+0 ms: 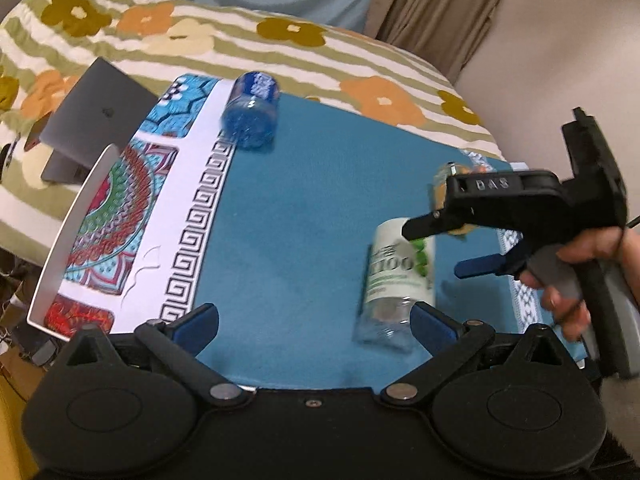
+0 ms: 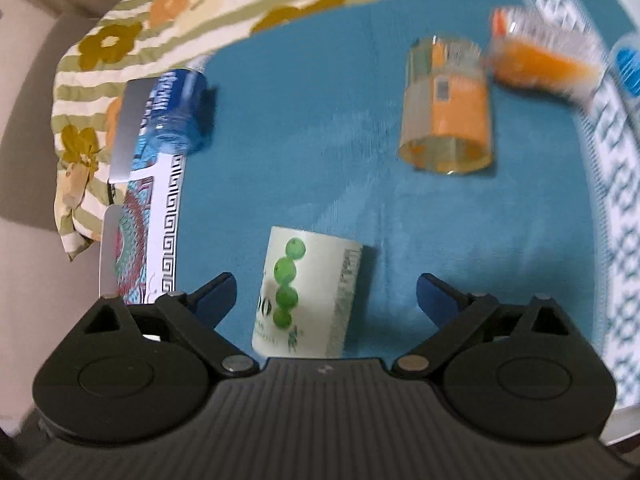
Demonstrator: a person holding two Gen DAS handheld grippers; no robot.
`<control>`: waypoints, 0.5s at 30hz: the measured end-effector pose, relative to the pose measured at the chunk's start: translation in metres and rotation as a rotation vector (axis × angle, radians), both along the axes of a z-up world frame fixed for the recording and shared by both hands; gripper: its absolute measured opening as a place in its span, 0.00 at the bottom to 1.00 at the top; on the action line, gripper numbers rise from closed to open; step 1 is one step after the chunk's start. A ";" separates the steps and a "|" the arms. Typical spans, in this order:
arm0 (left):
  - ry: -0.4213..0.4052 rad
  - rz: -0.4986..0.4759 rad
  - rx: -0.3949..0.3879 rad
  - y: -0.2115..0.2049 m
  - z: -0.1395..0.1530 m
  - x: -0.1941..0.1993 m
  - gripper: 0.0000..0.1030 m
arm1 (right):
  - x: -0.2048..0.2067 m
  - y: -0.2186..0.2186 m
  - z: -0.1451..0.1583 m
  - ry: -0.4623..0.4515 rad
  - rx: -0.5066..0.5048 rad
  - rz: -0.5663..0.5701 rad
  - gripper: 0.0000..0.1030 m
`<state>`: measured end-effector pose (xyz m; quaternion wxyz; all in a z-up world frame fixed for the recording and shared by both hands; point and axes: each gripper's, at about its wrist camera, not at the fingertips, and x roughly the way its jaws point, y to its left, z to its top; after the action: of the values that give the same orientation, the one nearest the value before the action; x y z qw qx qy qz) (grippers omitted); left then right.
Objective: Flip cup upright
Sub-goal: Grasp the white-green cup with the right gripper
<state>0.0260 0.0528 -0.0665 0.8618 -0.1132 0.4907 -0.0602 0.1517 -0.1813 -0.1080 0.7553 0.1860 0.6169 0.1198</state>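
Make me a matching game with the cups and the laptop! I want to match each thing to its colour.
Things:
1. cup near the patterned border
2. cup nearest the right gripper
3. cup farther out on the blue mat
4. laptop

Colours:
A. orange
B. grey
C. blue
D. white with green dots

Pairs: 1-C, 2-D, 3-A, 4-B

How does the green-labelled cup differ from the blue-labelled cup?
The green-labelled cup has a white wrap with green dots; the blue-labelled cup has a blue one. The green-labelled cup lies between the open fingers of the right gripper; the blue-labelled cup lies far off, near the teal mat's patterned border. Both are clear cups on their sides.
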 end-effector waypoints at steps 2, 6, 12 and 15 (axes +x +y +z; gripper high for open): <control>0.009 -0.002 -0.009 0.005 -0.005 0.000 1.00 | 0.009 0.002 -0.012 0.042 0.022 -0.033 1.00; 0.030 0.008 -0.047 0.015 -0.013 0.001 1.00 | 0.019 0.004 -0.028 0.098 0.041 -0.084 0.95; 0.042 0.000 -0.062 0.020 -0.017 0.007 1.00 | 0.023 0.000 -0.031 0.110 0.057 -0.132 0.89; 0.047 -0.004 -0.065 0.021 -0.018 0.009 1.00 | 0.023 -0.003 -0.034 0.131 0.092 -0.155 0.86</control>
<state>0.0350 0.0741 -0.0850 0.8458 -0.1415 0.5089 -0.0754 0.1749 -0.1841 -0.1418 0.7109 0.2751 0.6426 0.0769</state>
